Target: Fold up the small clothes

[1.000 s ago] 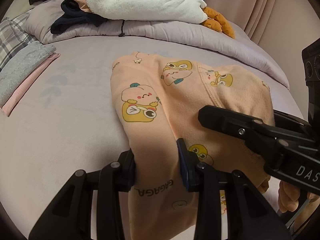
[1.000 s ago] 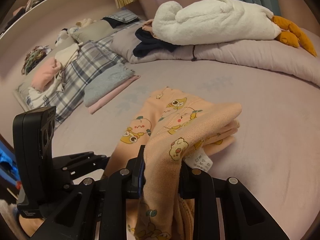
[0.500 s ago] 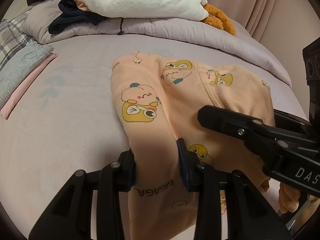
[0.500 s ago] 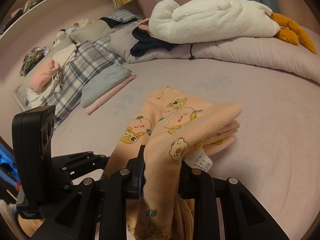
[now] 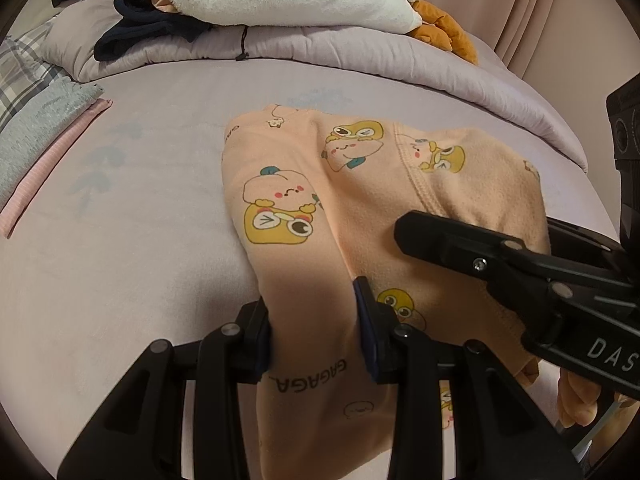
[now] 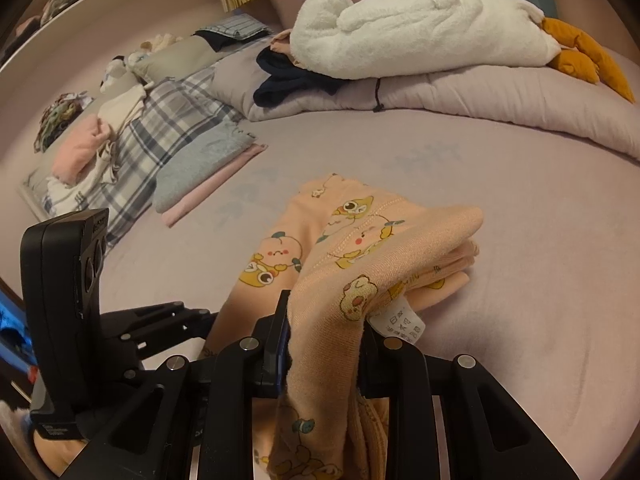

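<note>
Left gripper (image 5: 314,330): nearest in the left wrist view, jaws narrow, both pads pressed on a bunched strip of the garment (image 5: 340,208) at its near left edge.
Right gripper (image 6: 324,334): jaws narrow, clamped on a thick fold at the garment's near right edge; a white care label (image 6: 400,322) hangs just beside its right finger.
Garment: peach cloth with cartoon prints, partly folded in layers, near end lifted between the two grippers, far end lying on the bed (image 5: 120,240).
Hand (image 5: 576,400): bare fingers under the right gripper's body, at the near right.
Folded stack (image 6: 204,174): grey piece on a pink one, left of the garment, well apart from it.
Plaid cloth (image 6: 160,128): further left, with a pink bundle on it.
Quilt (image 6: 480,92): rolled along the far side of the bed.
Plush (image 6: 420,28): white with orange feet, lying on the quilt; dark clothes (image 6: 288,80) at its left end.
</note>
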A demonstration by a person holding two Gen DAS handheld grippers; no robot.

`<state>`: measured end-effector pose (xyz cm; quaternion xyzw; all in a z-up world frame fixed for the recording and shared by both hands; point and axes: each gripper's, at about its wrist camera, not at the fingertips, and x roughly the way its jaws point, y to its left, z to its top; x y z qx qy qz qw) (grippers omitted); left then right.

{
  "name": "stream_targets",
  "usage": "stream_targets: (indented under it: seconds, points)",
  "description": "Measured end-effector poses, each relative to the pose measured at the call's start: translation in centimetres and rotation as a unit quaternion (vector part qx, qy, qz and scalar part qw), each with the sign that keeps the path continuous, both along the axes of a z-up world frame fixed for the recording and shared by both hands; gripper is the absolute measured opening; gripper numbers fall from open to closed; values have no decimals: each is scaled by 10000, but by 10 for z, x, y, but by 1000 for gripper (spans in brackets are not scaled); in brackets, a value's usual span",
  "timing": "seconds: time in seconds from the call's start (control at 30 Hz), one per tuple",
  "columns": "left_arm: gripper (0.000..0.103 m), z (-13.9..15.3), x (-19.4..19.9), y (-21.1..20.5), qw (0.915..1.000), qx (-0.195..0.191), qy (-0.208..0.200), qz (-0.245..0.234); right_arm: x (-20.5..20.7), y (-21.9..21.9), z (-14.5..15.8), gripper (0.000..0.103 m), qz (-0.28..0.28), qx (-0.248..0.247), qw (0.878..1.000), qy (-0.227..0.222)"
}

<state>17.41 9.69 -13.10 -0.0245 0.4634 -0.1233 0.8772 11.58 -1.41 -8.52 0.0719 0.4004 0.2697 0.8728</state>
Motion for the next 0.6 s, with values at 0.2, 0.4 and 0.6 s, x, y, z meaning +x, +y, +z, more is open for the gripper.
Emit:
stream_targets:
  seconds: [0.2,0.4,0.6]
  points:
    - [36,-4,2,0,10000,20,58,2,2,1,-4,28,-26,-26,10000,61]
    - [36,-6,4,0,9999,46,90,7,2,1,-7,28,-66,-17,9999,100]
    - [37,-7,5,0,9999,63,94,7,3,1,-8,28,-73,-15,9999,117]
